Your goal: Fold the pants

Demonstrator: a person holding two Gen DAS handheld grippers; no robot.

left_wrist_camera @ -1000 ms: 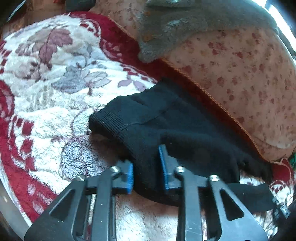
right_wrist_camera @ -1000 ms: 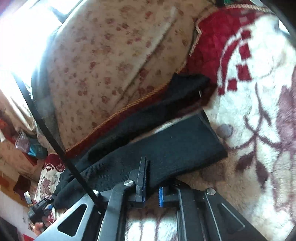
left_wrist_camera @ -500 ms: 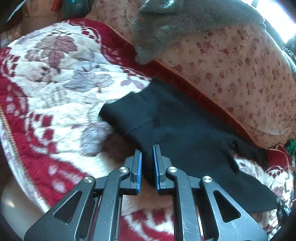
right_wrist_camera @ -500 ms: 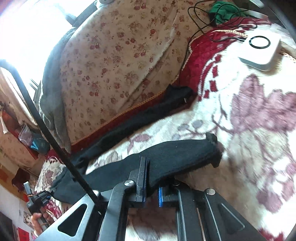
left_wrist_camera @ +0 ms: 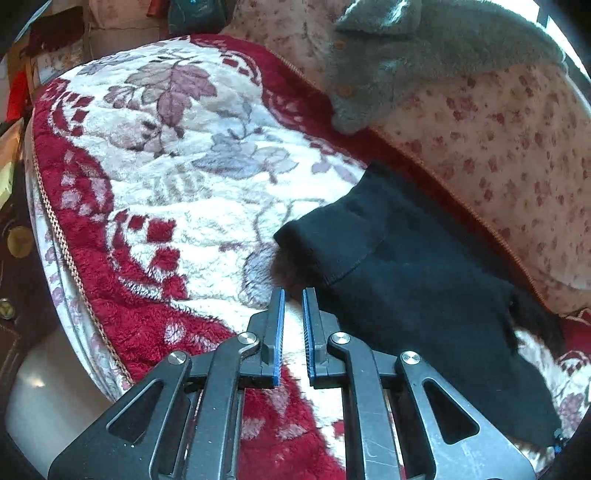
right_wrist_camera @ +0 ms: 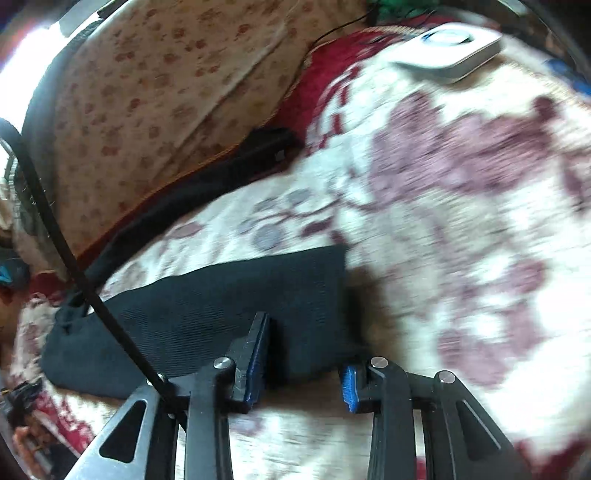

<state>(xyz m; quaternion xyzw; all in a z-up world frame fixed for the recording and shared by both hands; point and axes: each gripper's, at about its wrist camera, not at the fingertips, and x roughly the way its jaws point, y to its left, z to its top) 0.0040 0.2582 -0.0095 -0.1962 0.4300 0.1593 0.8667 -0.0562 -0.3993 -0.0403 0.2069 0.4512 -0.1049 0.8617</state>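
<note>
Black pants (left_wrist_camera: pixel 413 266) lie spread on a red and white floral blanket (left_wrist_camera: pixel 177 184). In the left wrist view the waistband end lies just right of and beyond my left gripper (left_wrist_camera: pixel 293 295), whose jaws stand a narrow gap apart with nothing between them. In the right wrist view one trouser leg (right_wrist_camera: pixel 221 310) lies flat, its cuff end just ahead of my right gripper (right_wrist_camera: pixel 303 343), which is open; the cloth edge lies between the jaws, loose. The second leg (right_wrist_camera: pixel 207 177) runs along the sofa back. This view is blurred.
A grey garment (left_wrist_camera: pixel 424 48) is draped over the flowered sofa back (left_wrist_camera: pixel 517 147). A white flat box (right_wrist_camera: pixel 450 51) sits on the blanket at the far right, with a black cable (right_wrist_camera: pixel 332 29) behind it. The blanket's edge (left_wrist_camera: pixel 62 240) drops off at the left.
Both grippers have let go of the pants. The right gripper has opened wide and the leg lies flat; the left gripper has pulled back off the waistband, its jaws slightly apart.
</note>
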